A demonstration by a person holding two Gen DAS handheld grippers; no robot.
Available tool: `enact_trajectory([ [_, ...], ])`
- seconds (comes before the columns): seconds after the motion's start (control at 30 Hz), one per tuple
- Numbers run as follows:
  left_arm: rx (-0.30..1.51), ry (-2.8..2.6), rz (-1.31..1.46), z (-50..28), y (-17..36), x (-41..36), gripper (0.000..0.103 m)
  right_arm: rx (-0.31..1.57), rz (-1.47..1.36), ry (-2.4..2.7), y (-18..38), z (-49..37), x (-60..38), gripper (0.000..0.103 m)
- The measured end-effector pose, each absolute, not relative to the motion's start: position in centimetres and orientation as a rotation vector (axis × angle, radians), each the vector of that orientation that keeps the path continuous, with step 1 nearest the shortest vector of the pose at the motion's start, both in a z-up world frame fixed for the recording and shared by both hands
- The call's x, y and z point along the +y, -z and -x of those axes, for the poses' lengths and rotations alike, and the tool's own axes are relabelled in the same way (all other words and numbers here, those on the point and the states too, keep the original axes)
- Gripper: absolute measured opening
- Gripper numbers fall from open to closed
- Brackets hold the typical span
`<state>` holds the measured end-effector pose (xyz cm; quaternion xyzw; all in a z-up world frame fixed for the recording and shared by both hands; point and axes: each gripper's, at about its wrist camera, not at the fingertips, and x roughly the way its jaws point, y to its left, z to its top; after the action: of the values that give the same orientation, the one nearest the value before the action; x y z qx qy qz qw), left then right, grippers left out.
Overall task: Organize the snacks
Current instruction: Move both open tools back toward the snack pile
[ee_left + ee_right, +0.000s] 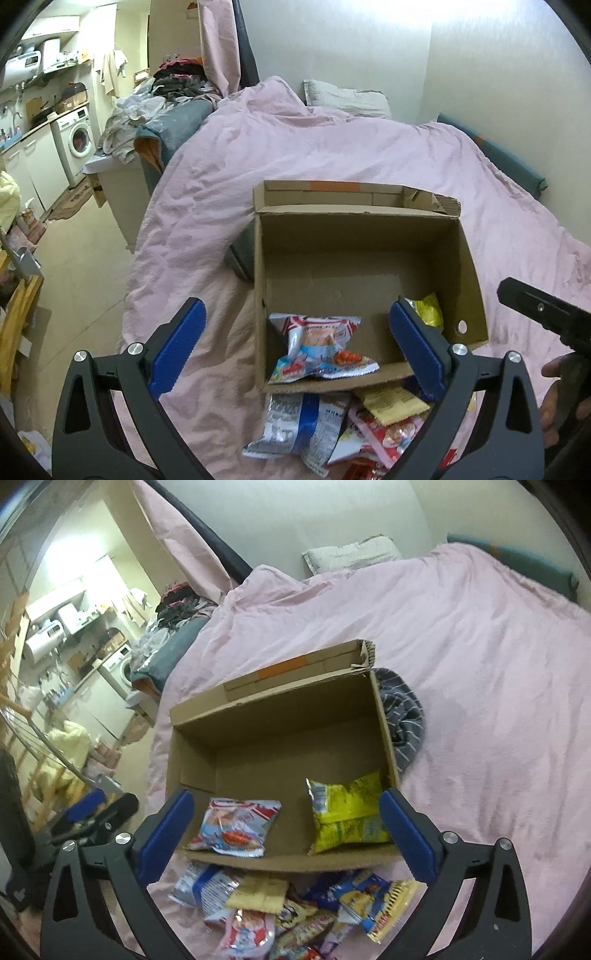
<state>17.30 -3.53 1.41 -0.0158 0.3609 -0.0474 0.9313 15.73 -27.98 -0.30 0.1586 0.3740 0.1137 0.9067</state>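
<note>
The room was lit softly from above, and the light looked a bit yellow. In my left view a white glare sat on the wall (332, 22) at the top. In my right view the kitchen corner (77, 568) glowed so bright that it washed out. The box (280, 716) had dark shade along its inner walls. The pink blanket (332, 147) was evenly lit, with soft shadows in its folds. Both views bent round at the edges, with black corners. The right view was a little smeared, most of all on the snack pile (295, 904) at the bottom. The left view was sharper.
</note>
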Motion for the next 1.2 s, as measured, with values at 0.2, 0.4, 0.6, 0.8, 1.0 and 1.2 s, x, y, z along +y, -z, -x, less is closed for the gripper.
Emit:
enact_trajectory([
  [0.2,0.747,0.084,0.027,-15.4,-1.3,-2.8,0.099,0.745,-0.251,-0.165,-0.4,-12.9,-27.5,0.102],
  [0.4,0.756,0.070,0.019,-13.8,-0.9,-2.4,0.099,0.772,-0.289,-0.142,0.3,-11.0,-28.2,0.102],
  [0.6,0.778,0.060,0.010,-12.2,-0.2,-2.3,0.099,0.781,-0.254,-0.116,0.5,-9.5,-28.2,0.102],
  [0.8,0.794,0.055,0.004,-10.8,0.4,-2.1,0.099,0.818,-0.257,-0.130,1.3,-8.4,-28.1,0.102],
  [1.0,0.820,0.054,-0.003,-9.9,1.2,-2.3,0.099,0.838,-0.270,-0.107,2.0,-7.7,-28.7,0.102],
  [1.2,0.867,0.061,0.007,-9.9,2.4,-2.7,0.099,0.876,-0.253,-0.100,3.4,-6.8,-30.1,0.102],
])
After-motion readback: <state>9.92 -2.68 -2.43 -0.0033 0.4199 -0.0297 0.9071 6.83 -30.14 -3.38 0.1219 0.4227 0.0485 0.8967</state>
